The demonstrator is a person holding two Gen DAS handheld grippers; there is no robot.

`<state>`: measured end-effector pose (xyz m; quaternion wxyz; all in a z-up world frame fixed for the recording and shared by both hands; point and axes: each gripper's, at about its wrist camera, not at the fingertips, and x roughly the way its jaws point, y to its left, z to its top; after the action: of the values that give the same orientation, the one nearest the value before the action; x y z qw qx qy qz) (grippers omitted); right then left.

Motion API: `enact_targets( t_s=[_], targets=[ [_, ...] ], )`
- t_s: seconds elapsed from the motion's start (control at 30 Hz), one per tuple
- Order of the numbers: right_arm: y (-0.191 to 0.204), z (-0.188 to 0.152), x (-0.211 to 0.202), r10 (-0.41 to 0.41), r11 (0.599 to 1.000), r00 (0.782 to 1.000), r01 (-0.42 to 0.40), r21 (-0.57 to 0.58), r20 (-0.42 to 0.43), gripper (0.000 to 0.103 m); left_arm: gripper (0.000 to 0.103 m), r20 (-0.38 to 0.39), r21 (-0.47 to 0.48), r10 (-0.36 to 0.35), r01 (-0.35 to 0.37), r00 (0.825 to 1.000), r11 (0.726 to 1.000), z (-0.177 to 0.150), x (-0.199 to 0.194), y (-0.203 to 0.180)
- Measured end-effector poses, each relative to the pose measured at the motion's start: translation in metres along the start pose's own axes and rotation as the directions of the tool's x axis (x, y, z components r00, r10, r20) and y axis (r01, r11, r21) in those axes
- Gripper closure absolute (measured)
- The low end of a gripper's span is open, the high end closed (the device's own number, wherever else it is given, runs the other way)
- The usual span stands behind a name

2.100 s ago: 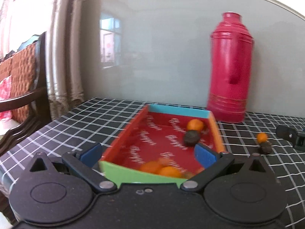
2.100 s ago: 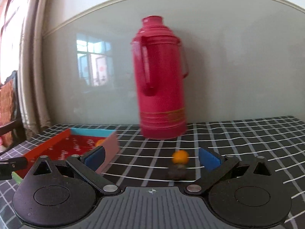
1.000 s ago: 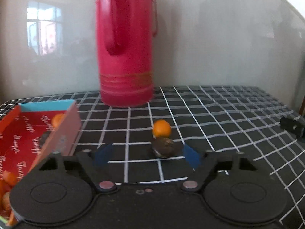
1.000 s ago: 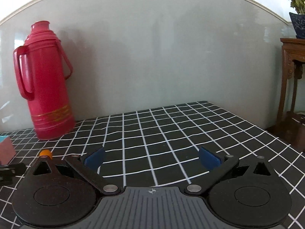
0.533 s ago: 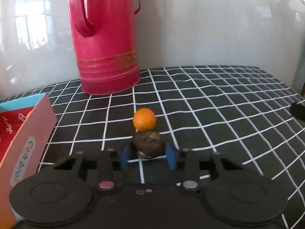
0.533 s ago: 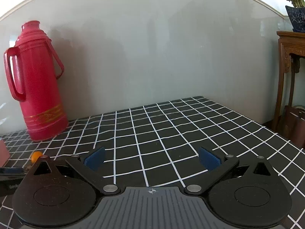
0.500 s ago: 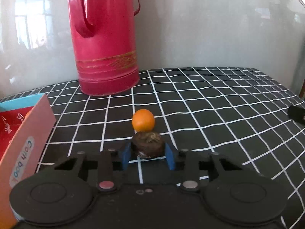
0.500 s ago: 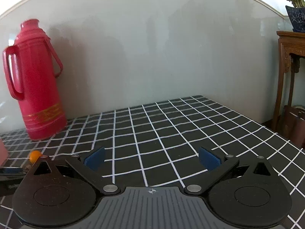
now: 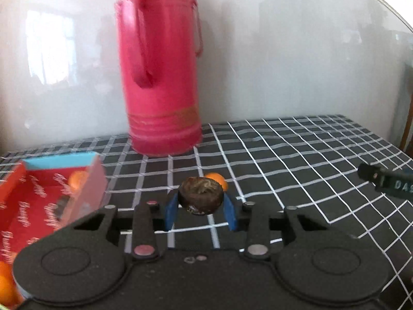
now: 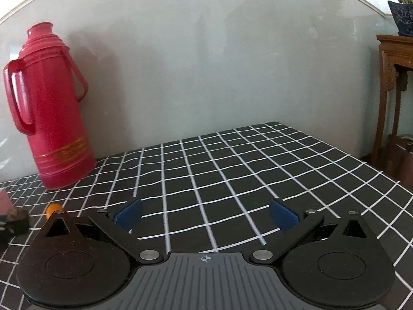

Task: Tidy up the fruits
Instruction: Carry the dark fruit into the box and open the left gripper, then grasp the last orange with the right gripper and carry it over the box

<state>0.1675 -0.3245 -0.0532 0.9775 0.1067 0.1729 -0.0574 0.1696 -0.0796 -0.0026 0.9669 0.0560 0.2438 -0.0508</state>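
Observation:
My left gripper (image 9: 200,208) is shut on a dark brown round fruit (image 9: 200,198) and holds it above the checked tablecloth. A small orange fruit (image 9: 216,178) lies on the cloth just behind it. A red paper tray (image 9: 46,199) with orange fruits (image 9: 77,179) stands at the left. My right gripper (image 10: 205,214) is open and empty over the cloth. In the right wrist view the orange fruit (image 10: 53,208) and the left gripper's fingertip (image 10: 15,222) show at the far left.
A tall red thermos (image 9: 160,77) stands at the back against the wall, also in the right wrist view (image 10: 49,108). A wooden stand (image 10: 395,82) with a potted plant is off the table's right edge. The right gripper's fingertip (image 9: 387,183) shows at the right.
My left gripper has lifted the dark fruit off the cloth and turned left, bringing the tray further into view. The right gripper has stayed open and nearly still.

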Motion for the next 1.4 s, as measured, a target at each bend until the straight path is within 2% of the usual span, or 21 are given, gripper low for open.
enact_targets(
  t_s=[0.23, 0.47, 0.5, 0.53, 0.57, 0.6, 0.67, 0.83, 1.17, 1.4],
  targets=[
    [0.023, -0.001, -0.001, 0.063, 0.998, 0.998, -0.063, -0.014, 0.008, 0.000, 0.074, 0.065, -0.039, 0.110, -0.108, 0.992, 0.993, -0.001, -0.041, 0.048],
    [0.046, -0.004, -0.003, 0.126, 0.992, 0.992, -0.126, -0.024, 0.016, 0.000, 0.071, -0.006, -0.105, 0.235, -0.234, 0.972, 0.967, -0.018, -0.051, 0.111],
    [0.050, -0.005, -0.004, 0.133, 0.991, 0.991, -0.133, -0.027, 0.019, 0.000, 0.064, -0.025, -0.109, 0.231, -0.233, 0.973, 0.966, -0.021, -0.050, 0.117],
    [0.054, -0.005, -0.005, 0.141, 0.990, 0.990, -0.140, -0.030, 0.021, 0.000, 0.044, -0.039, -0.114, 0.227, -0.230, 0.973, 0.966, -0.023, -0.051, 0.122],
    [0.059, -0.005, -0.006, 0.149, 0.988, 0.988, -0.149, -0.036, 0.024, 0.000, 0.018, -0.025, -0.122, 0.245, -0.246, 0.969, 0.962, -0.025, -0.055, 0.124],
    [0.063, -0.006, -0.006, 0.157, 0.987, 0.987, -0.156, -0.042, 0.027, 0.000, 0.011, 0.005, -0.117, 0.267, -0.265, 0.964, 0.957, -0.025, -0.062, 0.126],
    [0.072, -0.007, -0.008, 0.169, 0.984, 0.985, -0.168, -0.058, 0.027, 0.000, 0.009, 0.053, -0.100, 0.297, -0.291, 0.953, 0.951, -0.024, -0.073, 0.127],
    [0.087, -0.010, -0.007, 0.189, 0.978, 0.982, -0.186, -0.090, 0.028, 0.000, 0.009, 0.034, -0.141, 0.307, -0.299, 0.951, 0.944, -0.027, -0.079, 0.143],
    [0.111, -0.012, -0.002, 0.225, 0.967, 0.974, -0.222, -0.128, 0.016, 0.000, 0.009, 0.031, -0.165, 0.342, -0.332, 0.939, 0.929, -0.035, -0.080, 0.157],
    [0.137, -0.015, 0.004, 0.259, 0.947, 0.966, -0.253, -0.198, 0.006, 0.000, 0.008, 0.040, -0.190, 0.382, -0.369, 0.923, 0.910, -0.039, -0.086, 0.174]
  ],
)
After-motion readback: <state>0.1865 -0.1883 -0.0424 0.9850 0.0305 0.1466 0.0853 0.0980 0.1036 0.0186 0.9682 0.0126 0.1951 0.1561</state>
